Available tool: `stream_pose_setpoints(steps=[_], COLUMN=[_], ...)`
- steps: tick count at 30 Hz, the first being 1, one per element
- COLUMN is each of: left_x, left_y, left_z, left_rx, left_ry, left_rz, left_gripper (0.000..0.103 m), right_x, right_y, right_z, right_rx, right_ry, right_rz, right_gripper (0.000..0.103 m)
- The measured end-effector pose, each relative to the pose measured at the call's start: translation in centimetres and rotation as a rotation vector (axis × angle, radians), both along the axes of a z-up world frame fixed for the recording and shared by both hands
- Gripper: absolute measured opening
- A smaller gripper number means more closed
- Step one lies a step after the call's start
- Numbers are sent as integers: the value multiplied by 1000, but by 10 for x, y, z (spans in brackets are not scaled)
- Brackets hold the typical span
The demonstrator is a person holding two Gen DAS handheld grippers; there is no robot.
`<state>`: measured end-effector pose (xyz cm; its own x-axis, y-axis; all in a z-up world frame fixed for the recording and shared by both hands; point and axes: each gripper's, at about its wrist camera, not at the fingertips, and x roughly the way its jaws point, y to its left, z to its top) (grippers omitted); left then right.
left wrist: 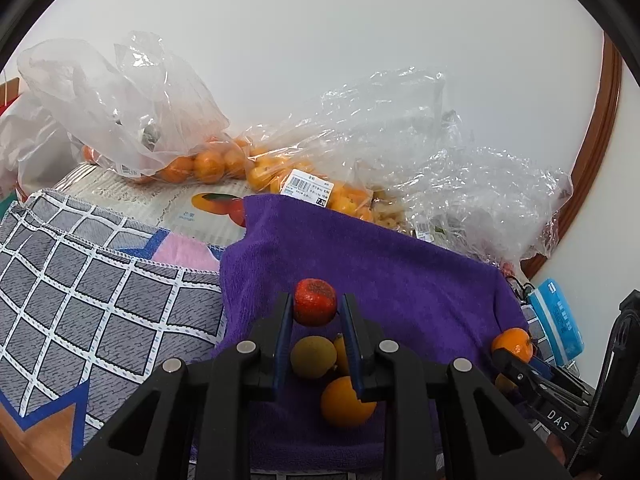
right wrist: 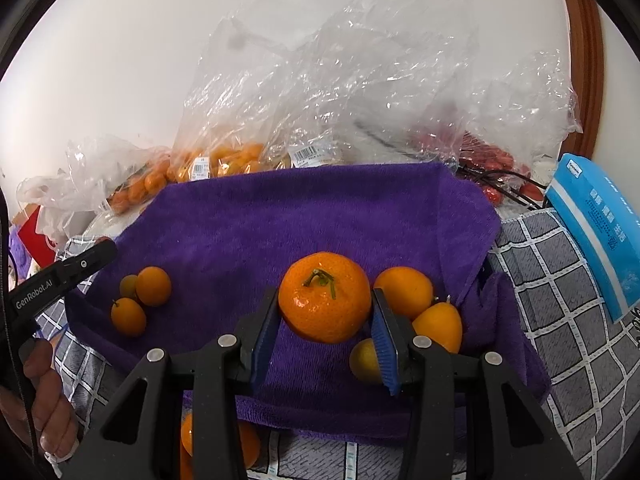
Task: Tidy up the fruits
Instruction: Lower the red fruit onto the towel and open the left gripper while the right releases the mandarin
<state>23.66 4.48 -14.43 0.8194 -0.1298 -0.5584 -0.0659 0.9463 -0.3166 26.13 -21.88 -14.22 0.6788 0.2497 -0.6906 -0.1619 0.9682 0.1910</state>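
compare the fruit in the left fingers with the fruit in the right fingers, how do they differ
The red fruit in the left gripper is deep red-orange with dark mottling on top; the mandarin in the right gripper is bright, even orange. The mandarin shows a green stem on top; no stem shows on the red fruit. The mandarin fills a wider finger gap, so it looks bigger. Both are round, clamped between blue pads over the purple towel.

Our left gripper (left wrist: 315,309) is clamped on a red fruit (left wrist: 315,307); our right gripper (right wrist: 325,305) pinches a mandarin (right wrist: 325,297).
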Motion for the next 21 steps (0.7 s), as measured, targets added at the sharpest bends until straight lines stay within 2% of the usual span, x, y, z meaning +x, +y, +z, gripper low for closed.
stream_pose_setpoints(steps=[21], left_x=[7], left_y=[-8], left_z=[-7], left_rx=[26], left_ry=[54], left_rz=[-27], left_gripper=[23], right_x=[3], right_y=[8], right_z=[-5], right_rx=[-56], right_ry=[22], right_rz=[13], right_gripper=[45])
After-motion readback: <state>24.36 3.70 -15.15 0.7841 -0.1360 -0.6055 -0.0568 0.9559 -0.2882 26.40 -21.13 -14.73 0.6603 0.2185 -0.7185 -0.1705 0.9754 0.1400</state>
